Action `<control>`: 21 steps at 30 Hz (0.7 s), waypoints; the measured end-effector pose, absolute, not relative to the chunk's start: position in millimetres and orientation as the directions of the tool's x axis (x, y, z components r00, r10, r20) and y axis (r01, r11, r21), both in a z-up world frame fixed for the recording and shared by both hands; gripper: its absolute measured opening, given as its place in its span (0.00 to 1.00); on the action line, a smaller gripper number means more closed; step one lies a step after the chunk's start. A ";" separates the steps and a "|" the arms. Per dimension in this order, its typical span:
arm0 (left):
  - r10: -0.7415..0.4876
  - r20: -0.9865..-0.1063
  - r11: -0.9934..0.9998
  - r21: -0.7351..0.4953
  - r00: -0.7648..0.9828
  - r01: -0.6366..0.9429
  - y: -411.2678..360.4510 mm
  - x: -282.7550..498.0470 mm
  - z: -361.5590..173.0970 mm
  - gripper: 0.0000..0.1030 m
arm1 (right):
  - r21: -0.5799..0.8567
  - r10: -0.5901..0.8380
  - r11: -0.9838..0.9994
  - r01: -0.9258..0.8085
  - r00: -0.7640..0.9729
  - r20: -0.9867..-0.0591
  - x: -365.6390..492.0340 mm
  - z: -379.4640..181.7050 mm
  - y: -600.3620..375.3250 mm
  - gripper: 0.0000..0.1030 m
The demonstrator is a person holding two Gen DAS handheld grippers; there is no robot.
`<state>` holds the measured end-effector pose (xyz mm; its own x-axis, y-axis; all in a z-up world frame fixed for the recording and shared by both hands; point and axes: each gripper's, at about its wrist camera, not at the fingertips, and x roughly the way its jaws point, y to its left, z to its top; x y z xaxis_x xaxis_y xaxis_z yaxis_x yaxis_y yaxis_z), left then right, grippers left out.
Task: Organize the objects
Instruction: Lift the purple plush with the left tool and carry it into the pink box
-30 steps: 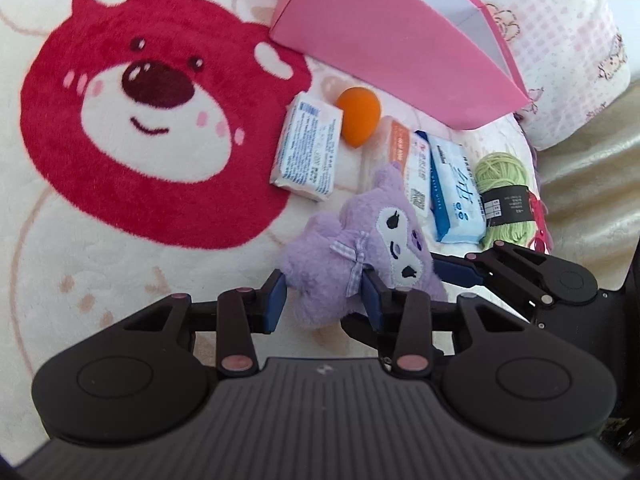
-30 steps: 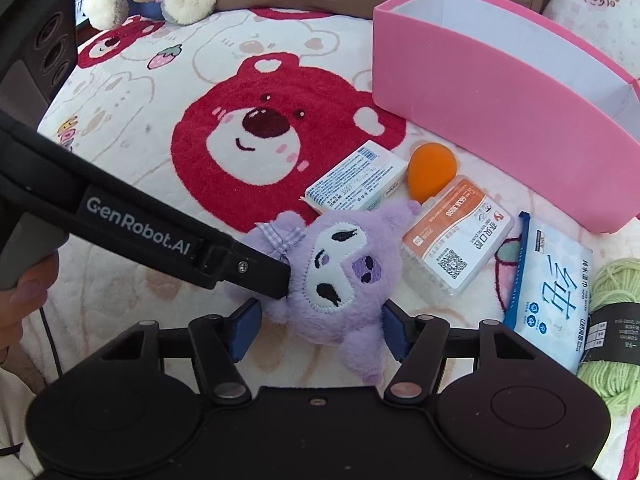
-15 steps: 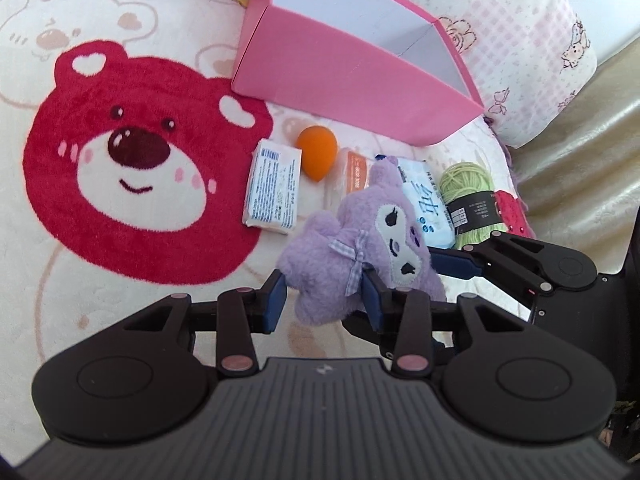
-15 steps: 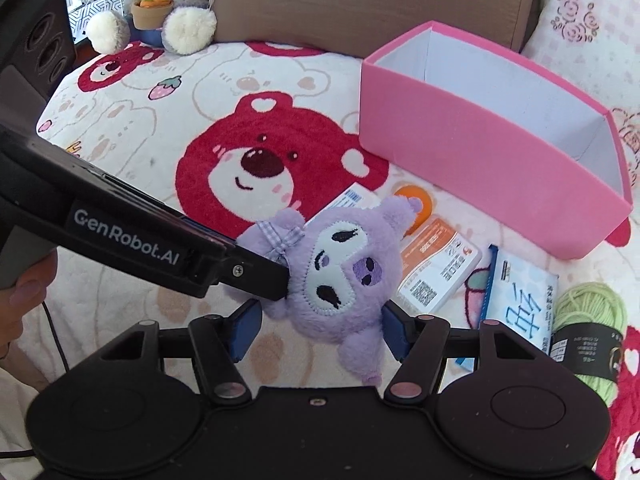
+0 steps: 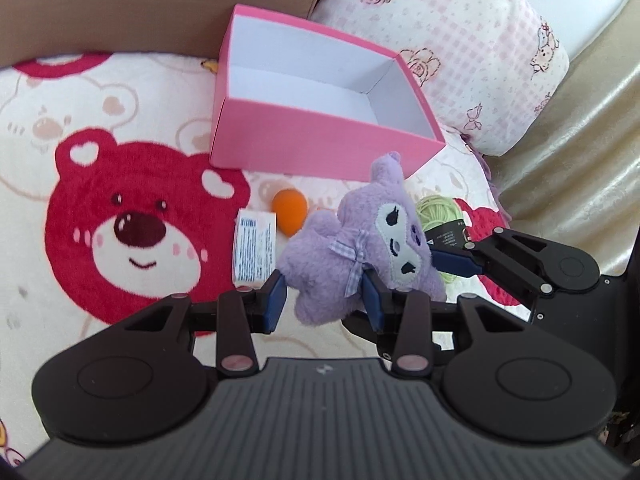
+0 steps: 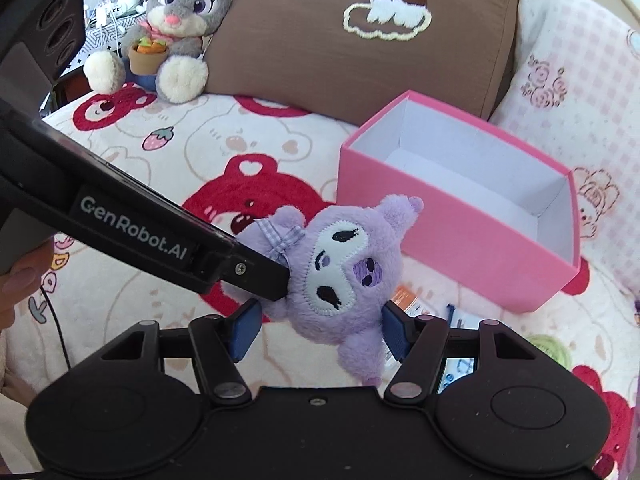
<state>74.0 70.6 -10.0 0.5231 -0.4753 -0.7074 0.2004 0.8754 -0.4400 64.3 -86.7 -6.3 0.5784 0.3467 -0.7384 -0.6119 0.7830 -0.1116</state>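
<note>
Soft bedding fills both views: a cream blanket [image 5: 36,200] printed with red bears, a brown cushion [image 6: 360,40] and a pink checked pillow [image 5: 460,48] behind it.

Both grippers hold 1 purple plush [image 5: 352,256] clear of the blanket, just in front of the pink box [image 5: 320,144]. It is fluffy lilac with a white stitched face, dark eyes, a purple patch and a small gingham bow beside the face. The left gripper [image 5: 324,300] has its blue jaws closed on the plush's lower body, pads sunk into the fur. The right gripper [image 6: 320,330] clamps the head from either side, jaws set wider, with a plush limb hanging between them.

The box stands open, white inside, with nothing visible in it; its near wall faces the plush, and its far corner sits close to the pillow and cushion.

On the blanket below lie a white pack [image 5: 254,250], an orange ball [image 5: 290,216] just beside it, and green yarn [image 5: 436,210] partly hidden by the plush. An orange-labelled pack [image 6: 406,298] and a blue-printed one [image 6: 458,370] peek out under the right gripper. Left of these the blanket is bare. A grey rabbit toy [image 6: 176,28] sits far back by the cushion.
</note>
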 end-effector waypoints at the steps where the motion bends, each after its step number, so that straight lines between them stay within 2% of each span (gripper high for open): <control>1: -0.471 -0.709 0.878 -0.432 0.525 0.205 69.5 76.0 -4.8 0.38 | -0.116 0.345 0.784 -0.609 0.584 -0.735 65.2 -2.7 -86.6 0.66; 14: -0.446 -0.727 0.895 -0.379 0.523 0.235 56.6 112.7 50.2 0.38 | -0.061 0.368 0.818 -0.573 0.601 -0.709 94.0 38.6 -99.3 0.66; 21: -0.433 -0.728 0.901 -0.359 0.532 0.243 41.7 128.3 58.5 0.38 | -0.042 0.362 0.834 -0.551 0.602 -0.712 109.3 44.7 -109.0 0.65</control>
